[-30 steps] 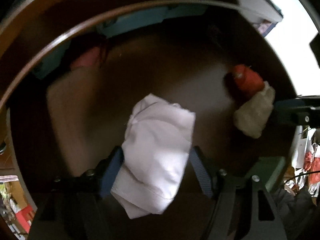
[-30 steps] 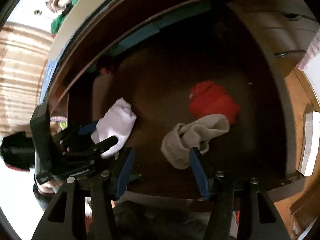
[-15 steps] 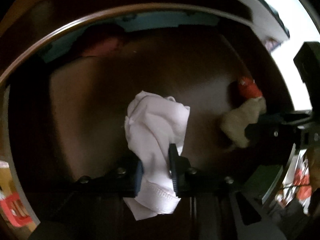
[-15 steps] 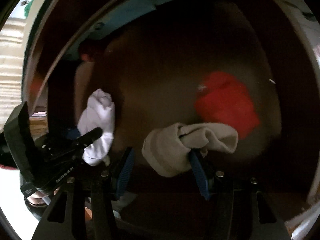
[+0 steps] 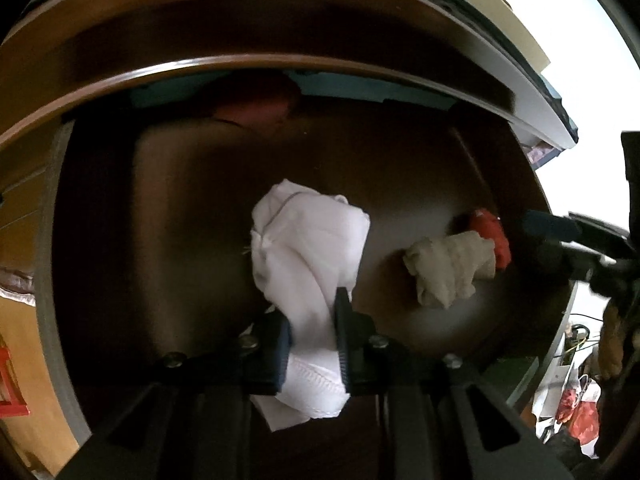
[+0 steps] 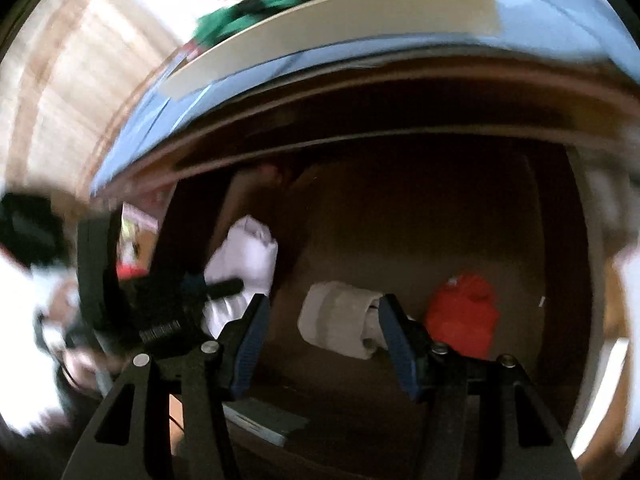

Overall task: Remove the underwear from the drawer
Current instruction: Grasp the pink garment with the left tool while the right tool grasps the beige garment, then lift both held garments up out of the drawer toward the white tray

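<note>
Clamping white underwear, left gripper label print, seemingly unreadable.

Both wrist views close, angled down into the dark drawer, sharing its floor

white underwear plain, stitched hem band | beige underwear at 3 o'clock of it | red underwear plain | drawer dark brown | gripper pads blue, frames black | green cloth at 12 o'clock
</note>
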Demonstrator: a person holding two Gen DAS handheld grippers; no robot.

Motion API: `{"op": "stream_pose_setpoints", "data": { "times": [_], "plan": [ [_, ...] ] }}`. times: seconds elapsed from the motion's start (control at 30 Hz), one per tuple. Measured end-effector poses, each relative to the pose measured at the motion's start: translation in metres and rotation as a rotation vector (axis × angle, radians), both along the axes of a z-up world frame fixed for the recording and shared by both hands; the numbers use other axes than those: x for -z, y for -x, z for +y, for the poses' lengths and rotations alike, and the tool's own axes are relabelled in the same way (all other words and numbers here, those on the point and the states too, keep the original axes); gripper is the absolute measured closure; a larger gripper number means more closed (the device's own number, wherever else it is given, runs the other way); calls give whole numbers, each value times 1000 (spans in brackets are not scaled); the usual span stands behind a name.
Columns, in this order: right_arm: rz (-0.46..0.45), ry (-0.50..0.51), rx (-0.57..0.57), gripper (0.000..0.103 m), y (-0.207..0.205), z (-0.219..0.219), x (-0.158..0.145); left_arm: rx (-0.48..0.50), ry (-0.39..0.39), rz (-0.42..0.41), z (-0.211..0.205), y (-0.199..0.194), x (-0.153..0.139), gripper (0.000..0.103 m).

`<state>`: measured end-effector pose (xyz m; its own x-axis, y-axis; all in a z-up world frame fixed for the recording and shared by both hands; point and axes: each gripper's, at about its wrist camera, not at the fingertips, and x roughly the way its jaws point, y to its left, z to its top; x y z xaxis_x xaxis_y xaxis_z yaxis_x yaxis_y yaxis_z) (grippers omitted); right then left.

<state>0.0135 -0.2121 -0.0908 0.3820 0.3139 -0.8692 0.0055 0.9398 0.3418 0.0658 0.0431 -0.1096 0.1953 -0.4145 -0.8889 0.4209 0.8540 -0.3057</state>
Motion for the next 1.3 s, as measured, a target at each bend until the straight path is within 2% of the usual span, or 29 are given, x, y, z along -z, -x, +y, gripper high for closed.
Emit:
{"op": "stream_pose_setpoints", "data": {
  "times": [0.1,0.2,0.3,0.4,0.57,0.63,0.7,0.77,0.83,0.93,1.07,1.13,1.3],
  "plan": [
    [-19,116,-200,44,-10,21,3,-4,1,1,2,-1,0,85],
    [34,220,-351,44,-24,43,22,-7,-14,7,-9,3,2,85],
    [115,207,-438,44,-31,45,39,-5,-11,32,-20,1,6,85],
    [175,255,-502,44,-32,47,53,23,-18,51,-21,1,9,85],
    [235,274,-517,44,-30,46,69,36,-90,59,-26,1,13,83],
    [288,319,-500,46,-29,44,81,40,-119,55,-29,2,14,78],
    [286,334,-476,60,-29,39,84,41,-137,60,-29,2,15,77],
    [290,281,-433,70,-32,30,81,49,-168,75,-33,1,18,66],
    [304,202,-381,73,-32,18,80,57,-201,83,-37,0,20,61],
    [299,146,-324,74,-29,5,79,88,-228,83,-43,1,23,61],
    [270,11,-235,77,-22,-11,73,126,-227,63,-49,5,23,79],
    [232,-88,-169,77,-17,-21,66,109,-207,48,-47,6,21,83],
    [116,-225,-13,77,-7,-44,51,66,-123,-6,-38,15,10,86]
  ]
}}
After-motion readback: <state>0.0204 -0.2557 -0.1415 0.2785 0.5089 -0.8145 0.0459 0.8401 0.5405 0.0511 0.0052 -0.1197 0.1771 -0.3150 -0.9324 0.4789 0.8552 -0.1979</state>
